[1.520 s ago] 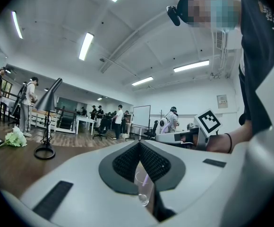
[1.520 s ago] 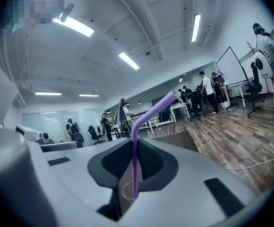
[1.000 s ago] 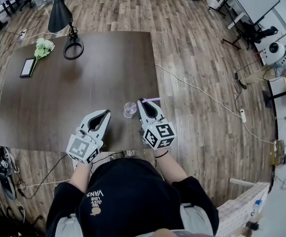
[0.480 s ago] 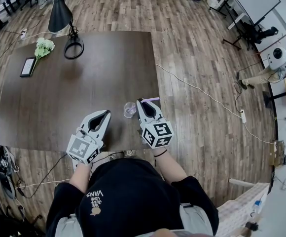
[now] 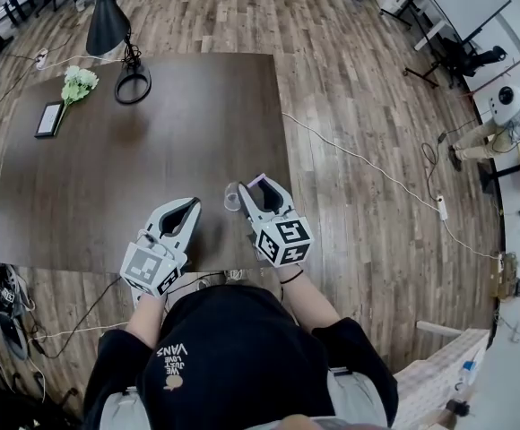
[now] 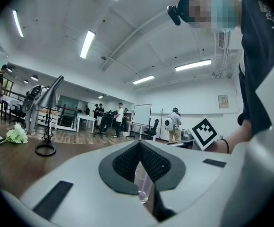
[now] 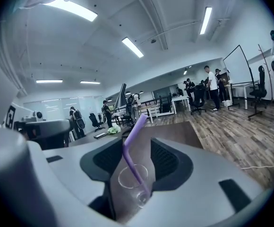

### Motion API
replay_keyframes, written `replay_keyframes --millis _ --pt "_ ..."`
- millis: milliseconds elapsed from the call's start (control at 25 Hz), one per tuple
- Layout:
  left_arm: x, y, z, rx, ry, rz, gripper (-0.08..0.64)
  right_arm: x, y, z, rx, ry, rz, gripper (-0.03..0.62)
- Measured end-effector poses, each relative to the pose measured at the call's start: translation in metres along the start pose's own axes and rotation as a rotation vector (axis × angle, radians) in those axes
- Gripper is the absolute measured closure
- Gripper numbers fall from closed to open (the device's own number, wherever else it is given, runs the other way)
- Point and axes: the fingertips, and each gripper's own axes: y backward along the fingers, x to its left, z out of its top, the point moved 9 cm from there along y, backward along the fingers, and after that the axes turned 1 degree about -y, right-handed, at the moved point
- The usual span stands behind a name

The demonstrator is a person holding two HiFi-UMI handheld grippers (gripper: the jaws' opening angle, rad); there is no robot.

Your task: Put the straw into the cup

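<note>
Right gripper [image 5: 258, 191] had its jaws opening, already wide apart, with the pads clear of everything; between them stood the clear cup [image 7: 125, 178] on the dark table [image 5: 108, 168], the purple straw [image 7: 134, 131] inside it and touching neither pad. The straw's lower end sat at the cup's bottom, on the side nearest this gripper; from there its long axis rose steeply, leaning to the gripper's left as far as a bend above the rim; past the bend the upper part slanted up and to the right, so the free end pointed away from the gripper, out past its jaw tips. Left gripper [image 5: 193, 203] lay to the cup's other side, jaw tips together and clamped on nothing; the cup stood just beyond those tips, toward the right gripper, apart from both.
</note>
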Motion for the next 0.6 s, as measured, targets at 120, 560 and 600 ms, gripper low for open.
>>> replay_keyframes --millis 120,560,600 --pt "-0.001 0.0 0.0 -0.001 -0.004 -0.005 0.549 0.001 0.002 0.0 0.009 0.006 0.003 0.41" --pt "-0.006 0.001 0.0 -0.001 -0.009 -0.017 0.549 0.002 0.015 -0.002 0.004 -0.005 -0.001 0.407" --pt "-0.006 0.001 0.0 -0.002 -0.009 -0.018 0.549 0.002 0.017 -0.002 0.002 -0.005 -0.002 0.407"
